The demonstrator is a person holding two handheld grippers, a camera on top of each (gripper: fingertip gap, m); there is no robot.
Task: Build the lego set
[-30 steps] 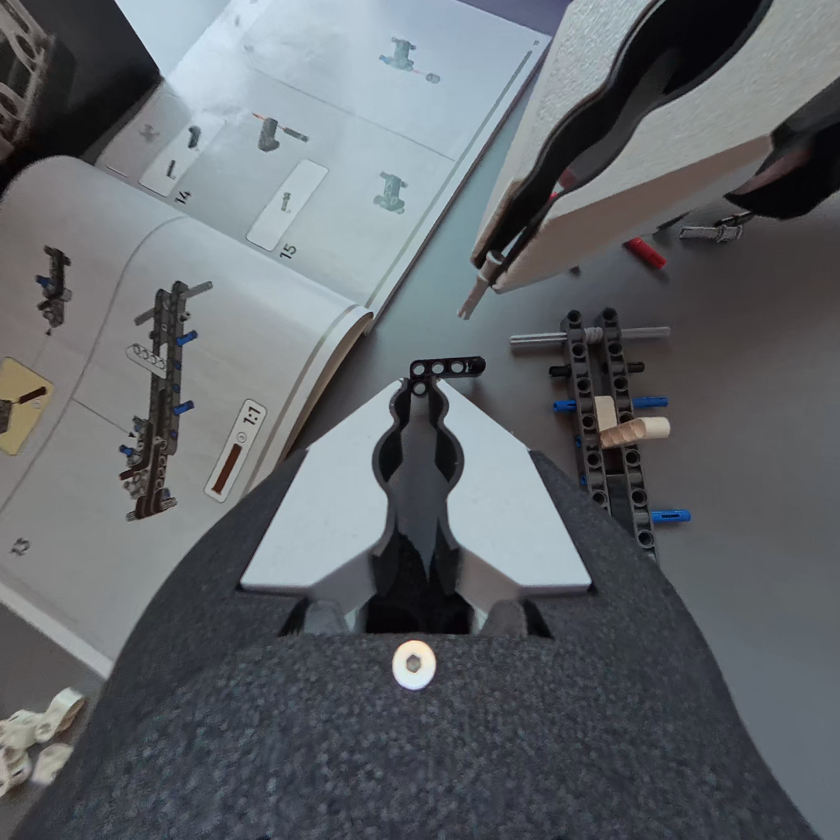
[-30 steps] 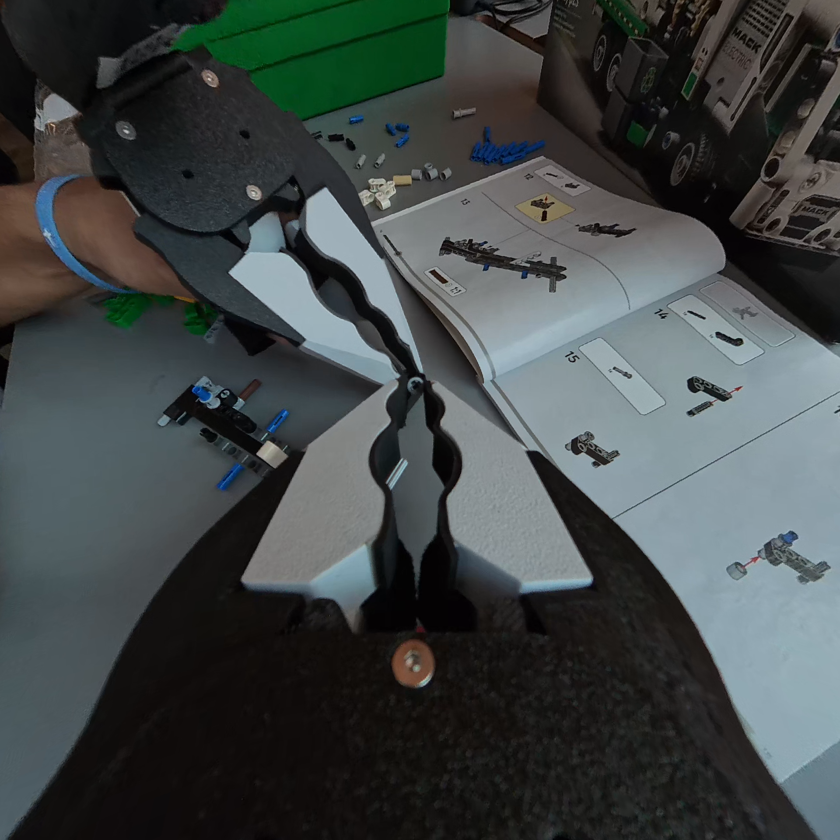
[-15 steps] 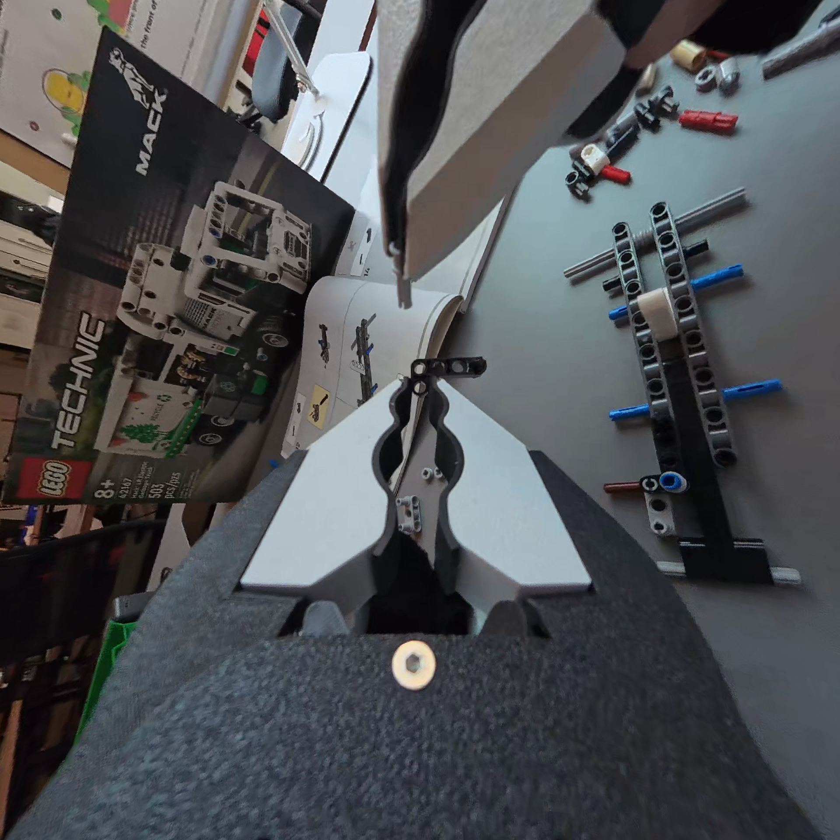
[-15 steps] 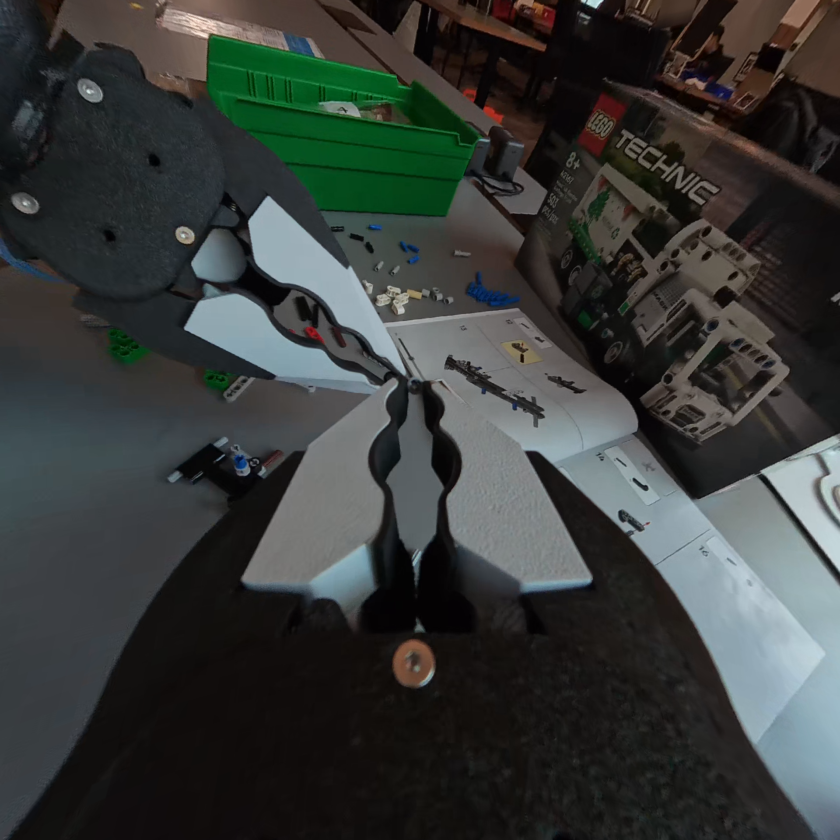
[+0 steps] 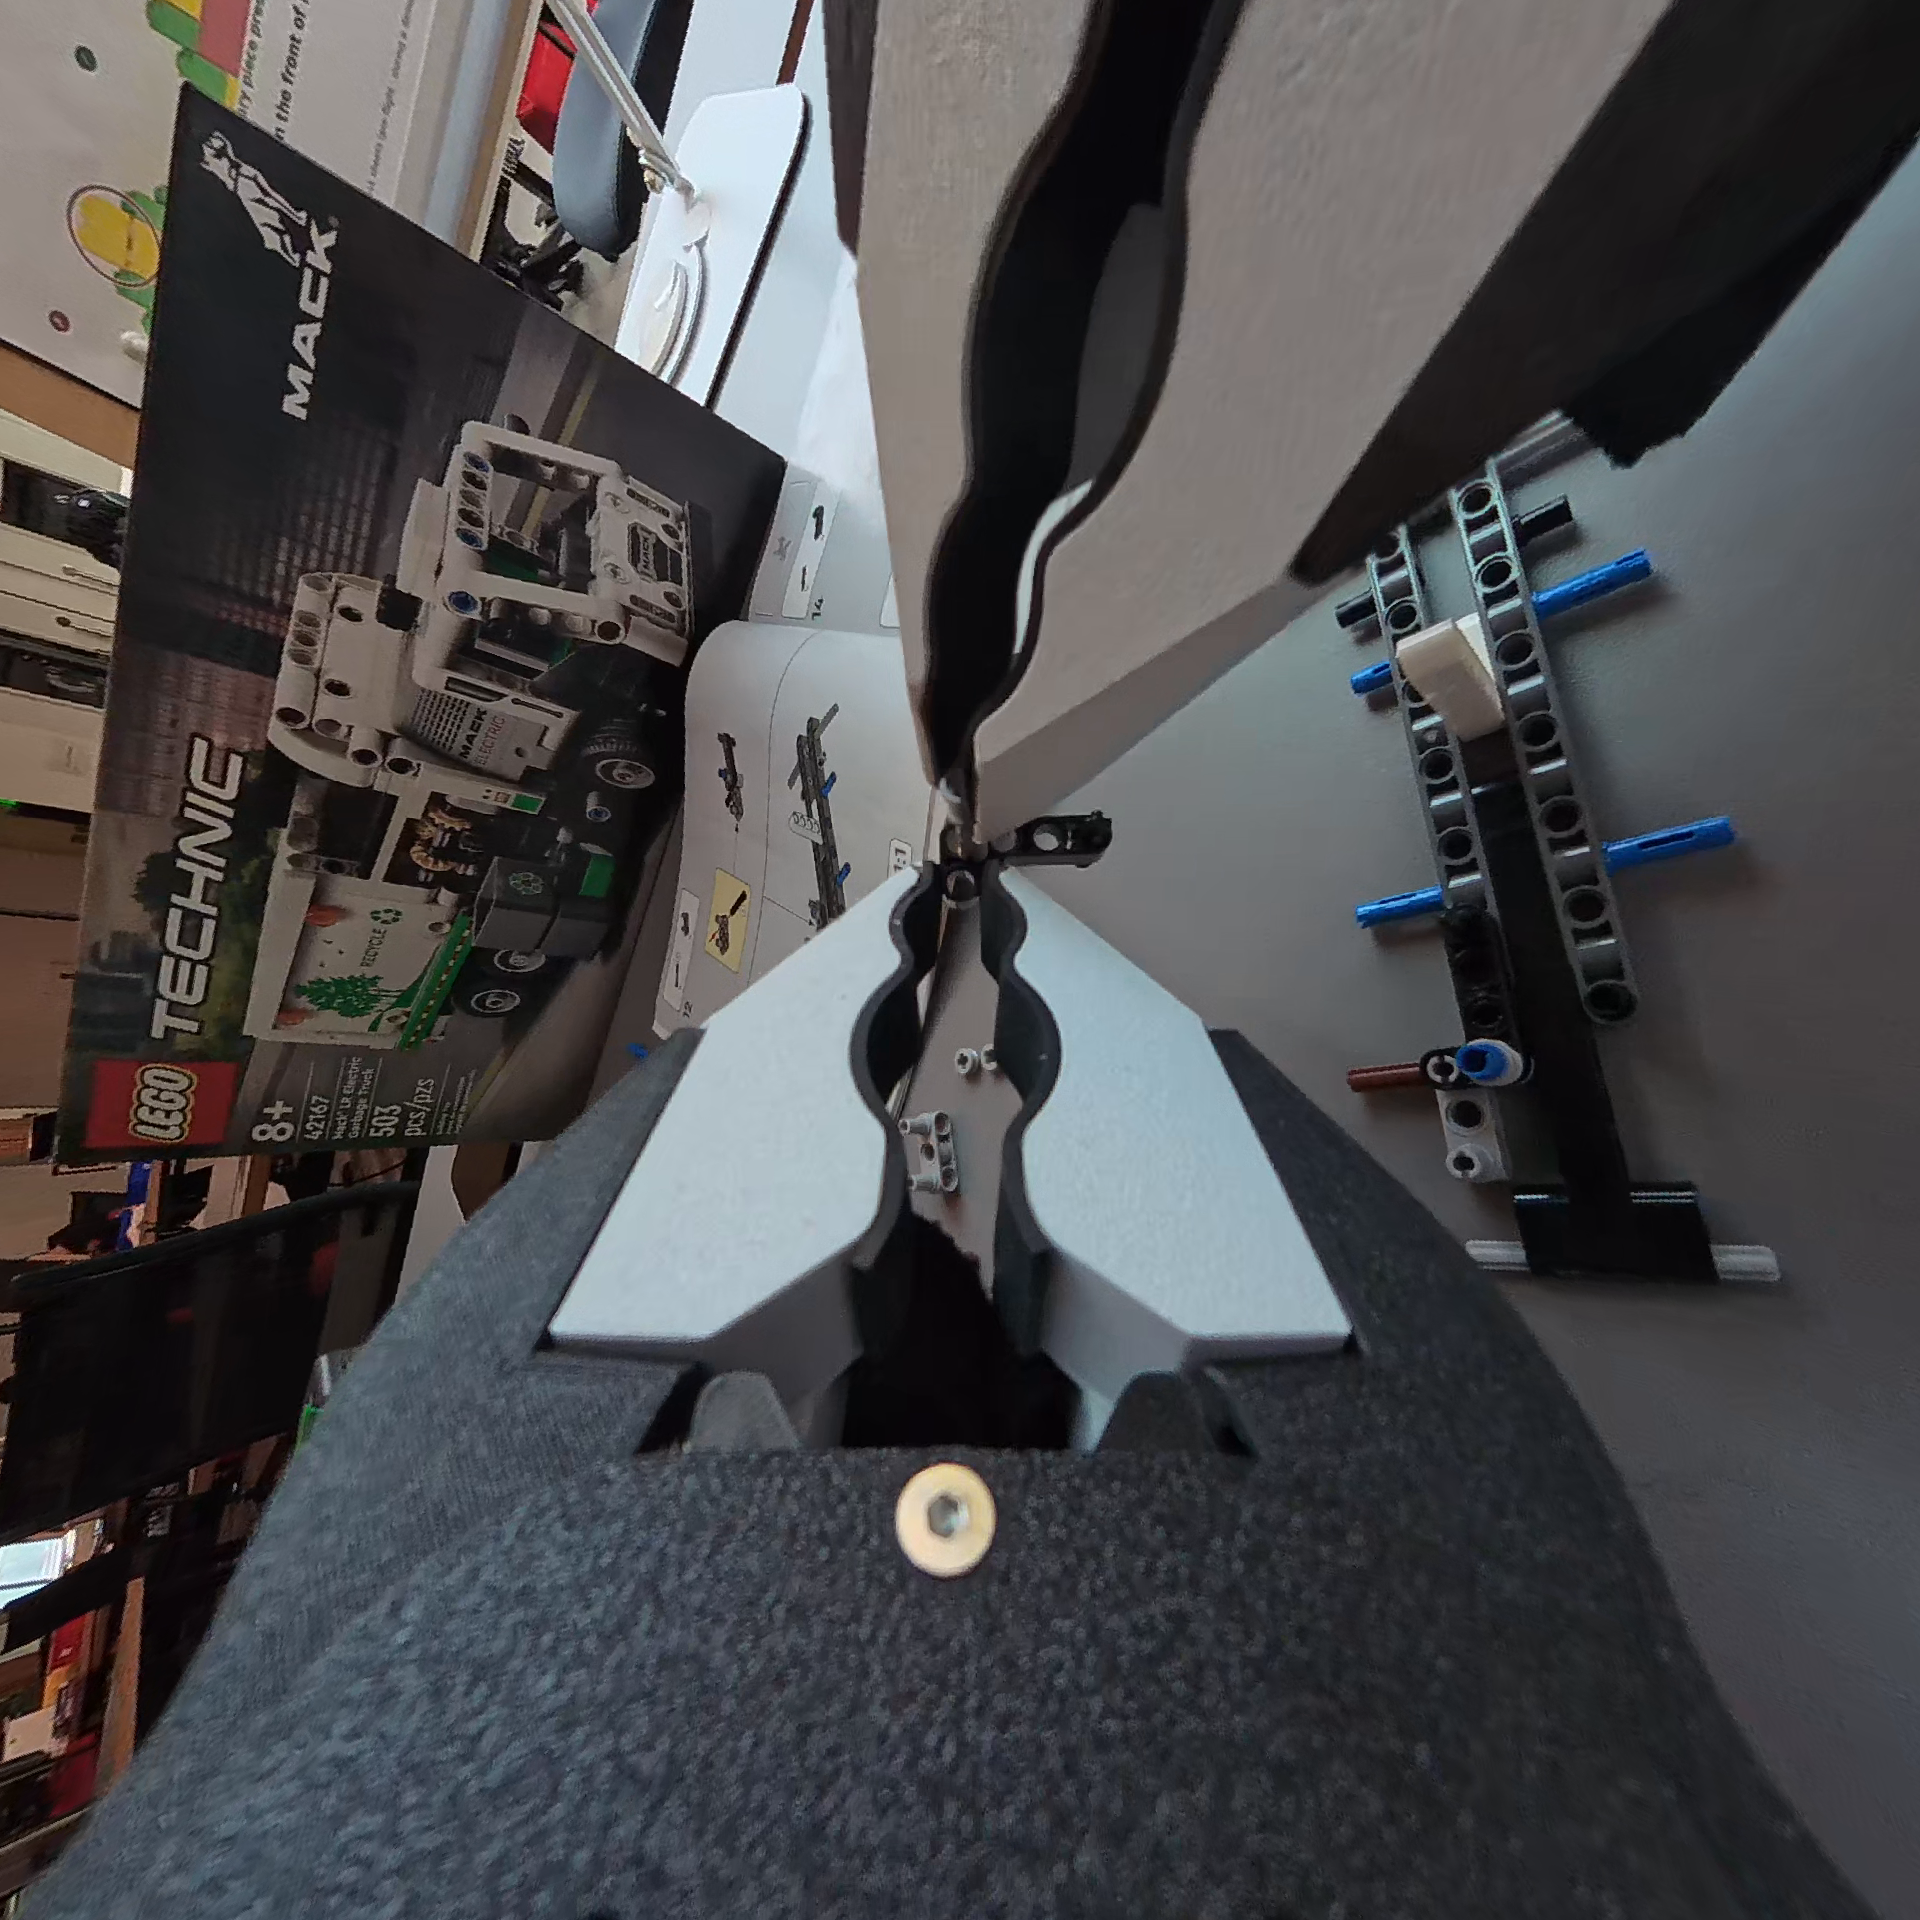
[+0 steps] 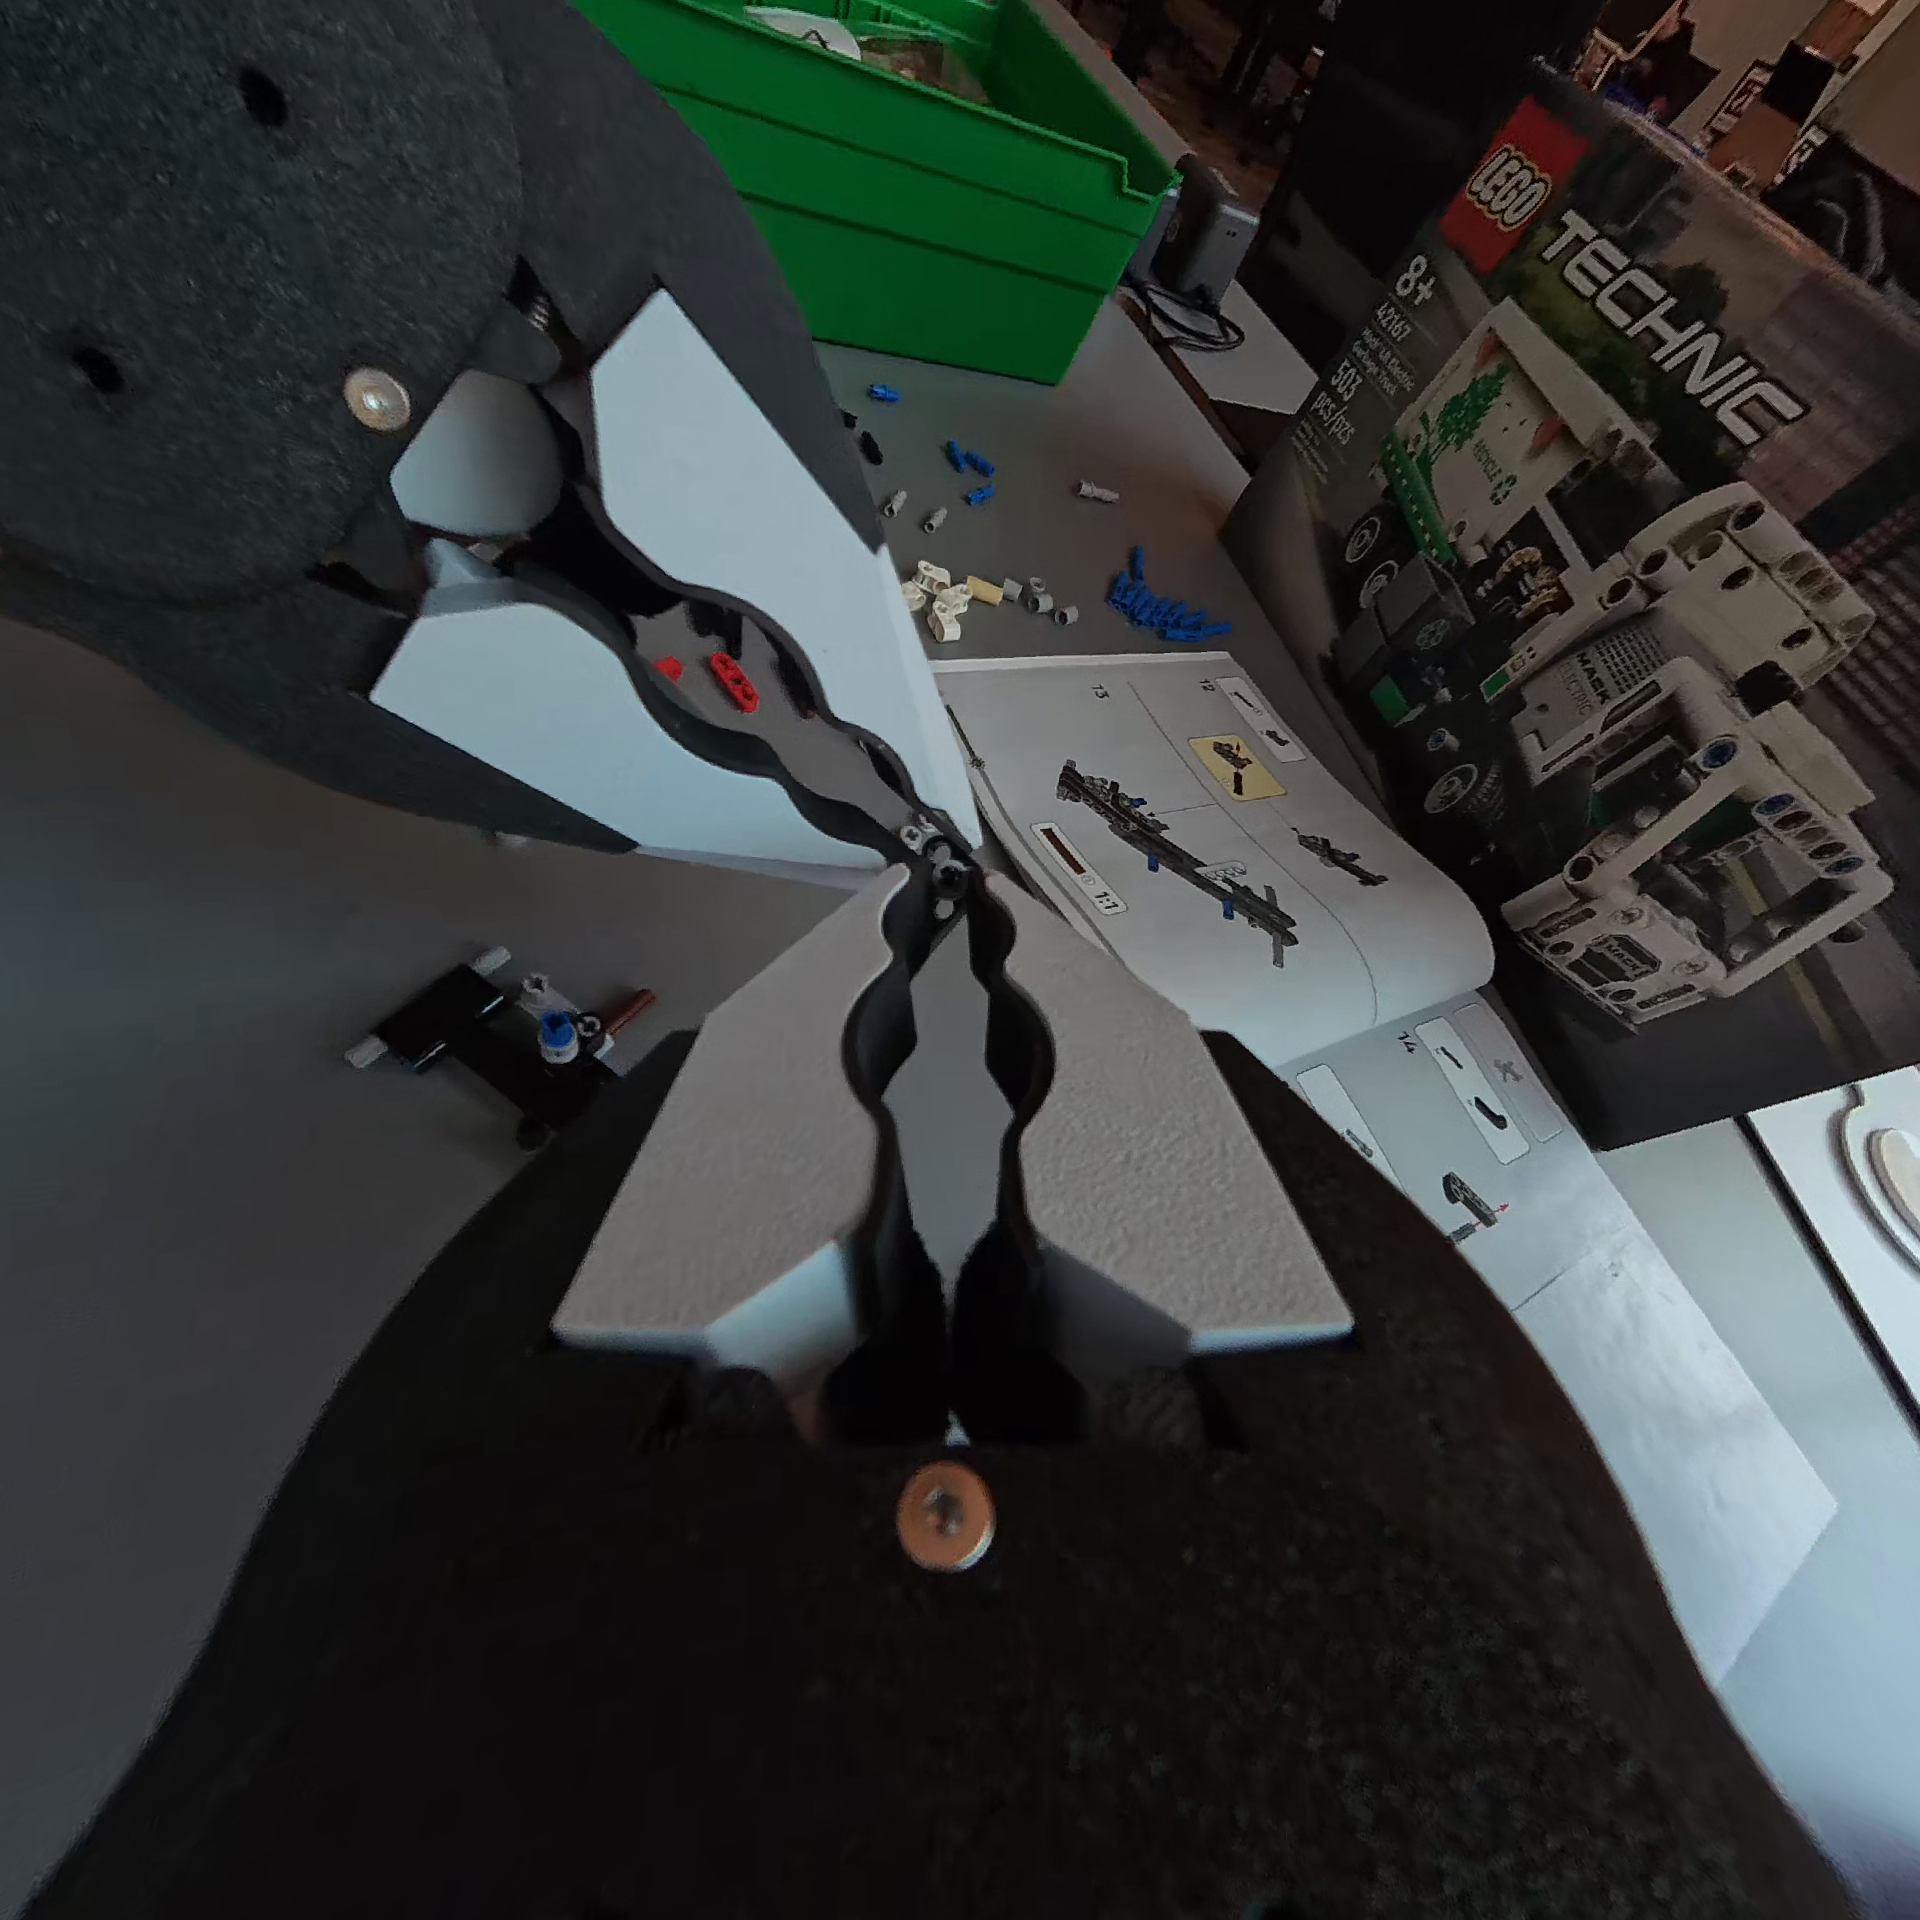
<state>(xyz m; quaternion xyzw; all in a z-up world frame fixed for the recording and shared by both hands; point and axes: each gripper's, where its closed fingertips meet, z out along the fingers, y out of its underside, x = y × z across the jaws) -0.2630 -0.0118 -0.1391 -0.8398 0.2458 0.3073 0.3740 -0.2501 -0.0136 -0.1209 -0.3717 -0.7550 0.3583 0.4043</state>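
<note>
My left gripper (image 5: 958,881) is shut on a small black beam (image 5: 1062,831), which sticks out to the right of its tips. My right gripper (image 6: 945,883) is shut on a small light grey pin (image 6: 940,868). The two grippers meet tip to tip in the air. The pin touches the end of the beam that the left gripper holds. In the left wrist view the right gripper (image 5: 951,777) comes down from the top. In the right wrist view the left gripper (image 6: 906,828) comes in from the upper left. The long grey and black frame (image 5: 1507,831) with blue pins lies on the table.
The open instruction booklet (image 6: 1195,831) lies on the grey table, with the set's box (image 6: 1610,623) standing behind it. A green bin (image 6: 935,208) stands at the back. Several loose small parts (image 6: 1039,592) lie before it. One end of the frame (image 6: 499,1029) lies at the left. The tips of both grippers are at nearly the same place.
Both grippers have risen and tilted, so the views now take in the box. The right gripper has brought its pin down to the black beam's end; they were apart before.
</note>
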